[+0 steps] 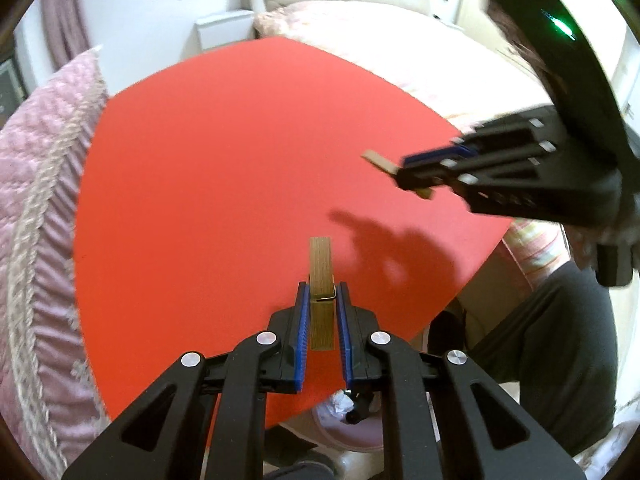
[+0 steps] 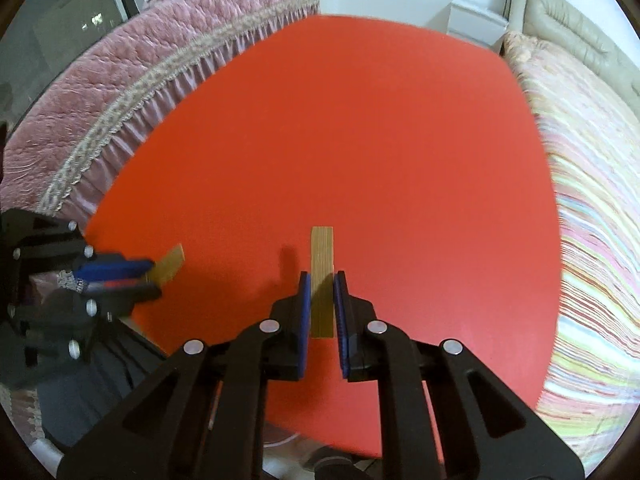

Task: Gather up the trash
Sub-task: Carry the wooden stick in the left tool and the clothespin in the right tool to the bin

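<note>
My left gripper [image 1: 322,286] is shut on a wooden clothespin [image 1: 321,276] with a metal spring and holds it above the red tabletop [image 1: 224,168]. My right gripper [image 2: 321,276] is shut on a second wooden clothespin [image 2: 322,256], also above the red tabletop [image 2: 360,140]. Each gripper shows in the other's view: the right one [image 1: 404,170] at right with its clothespin [image 1: 380,160] sticking out, the left one [image 2: 152,276] at left with its clothespin [image 2: 170,264].
A pink quilted cover [image 1: 36,208] hangs along the left of the table. A bed with a striped blanket [image 2: 592,240] lies to the right. A pink bin [image 1: 348,420] with crumpled paper stands below the table's near edge. The person's dark trouser leg [image 1: 560,352] is at right.
</note>
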`<state>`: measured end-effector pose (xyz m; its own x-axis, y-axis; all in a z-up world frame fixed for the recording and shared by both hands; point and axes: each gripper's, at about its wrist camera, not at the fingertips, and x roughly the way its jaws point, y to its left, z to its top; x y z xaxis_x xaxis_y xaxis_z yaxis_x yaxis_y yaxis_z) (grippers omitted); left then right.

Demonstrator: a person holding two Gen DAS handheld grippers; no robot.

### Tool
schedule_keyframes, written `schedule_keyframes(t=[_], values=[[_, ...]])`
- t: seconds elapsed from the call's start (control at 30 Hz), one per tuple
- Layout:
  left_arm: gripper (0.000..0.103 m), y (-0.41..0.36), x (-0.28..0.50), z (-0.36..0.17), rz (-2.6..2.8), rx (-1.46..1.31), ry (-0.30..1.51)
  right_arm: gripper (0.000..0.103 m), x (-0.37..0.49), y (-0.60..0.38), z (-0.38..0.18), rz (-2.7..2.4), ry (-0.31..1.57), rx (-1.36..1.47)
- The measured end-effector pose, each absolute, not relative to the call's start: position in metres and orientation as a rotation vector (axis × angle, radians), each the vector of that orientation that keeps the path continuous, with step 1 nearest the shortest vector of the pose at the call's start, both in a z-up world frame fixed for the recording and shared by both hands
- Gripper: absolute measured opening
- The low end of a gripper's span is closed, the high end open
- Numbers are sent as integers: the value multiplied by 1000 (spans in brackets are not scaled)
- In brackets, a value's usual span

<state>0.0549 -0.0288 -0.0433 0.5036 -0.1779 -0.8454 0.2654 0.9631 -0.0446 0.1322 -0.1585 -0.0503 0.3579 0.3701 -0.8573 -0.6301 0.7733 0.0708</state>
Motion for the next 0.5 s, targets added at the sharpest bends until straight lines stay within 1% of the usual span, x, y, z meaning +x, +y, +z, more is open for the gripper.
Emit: schedule_keyframes(t=[0.27,0.5], values=[[13,-16,14,-12,-177,31,956,11,73,-181,-14,704,934,-233],[13,-18,-22,-1,-140,10,923,11,21,-196,8,759,900,-211]])
